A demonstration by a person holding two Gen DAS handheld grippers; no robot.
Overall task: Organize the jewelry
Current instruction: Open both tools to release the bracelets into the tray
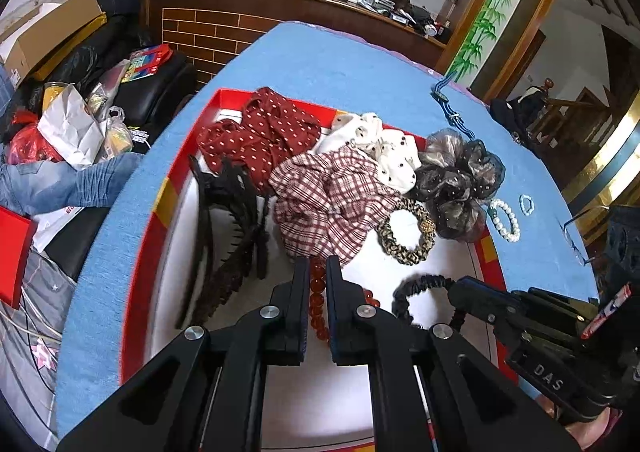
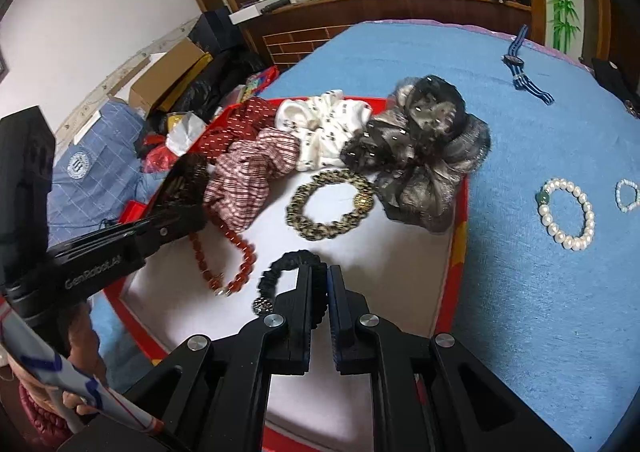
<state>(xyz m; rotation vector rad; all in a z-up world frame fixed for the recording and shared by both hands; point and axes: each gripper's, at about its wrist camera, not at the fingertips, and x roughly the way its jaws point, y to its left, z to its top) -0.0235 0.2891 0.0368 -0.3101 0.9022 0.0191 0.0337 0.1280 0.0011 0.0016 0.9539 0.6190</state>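
Observation:
A red-rimmed tray [image 2: 456, 236] with a white floor stands on the blue tablecloth. My left gripper [image 1: 318, 264] is shut, and a red bead bracelet [image 1: 317, 292] runs between its fingers; most of that bracelet [image 2: 244, 260] lies on the tray floor. My right gripper [image 2: 319, 270] is shut on a black ruffled hair tie [image 2: 280, 266], low over the tray's near part. From the left wrist view, the right gripper [image 1: 460, 286] comes in from the right with the hair tie [image 1: 420, 282] looping out of it.
In the tray lie a leopard hair tie [image 2: 332, 208], plaid [image 2: 248, 176], white [image 2: 328, 124], red dotted [image 1: 260, 132] and grey [image 2: 424, 148] scrunchies, and black hair clips [image 1: 228, 212]. On the cloth to the right are a pearl bracelet [image 2: 568, 212], a small bead ring [image 2: 626, 194] and a striped watch [image 2: 520, 68].

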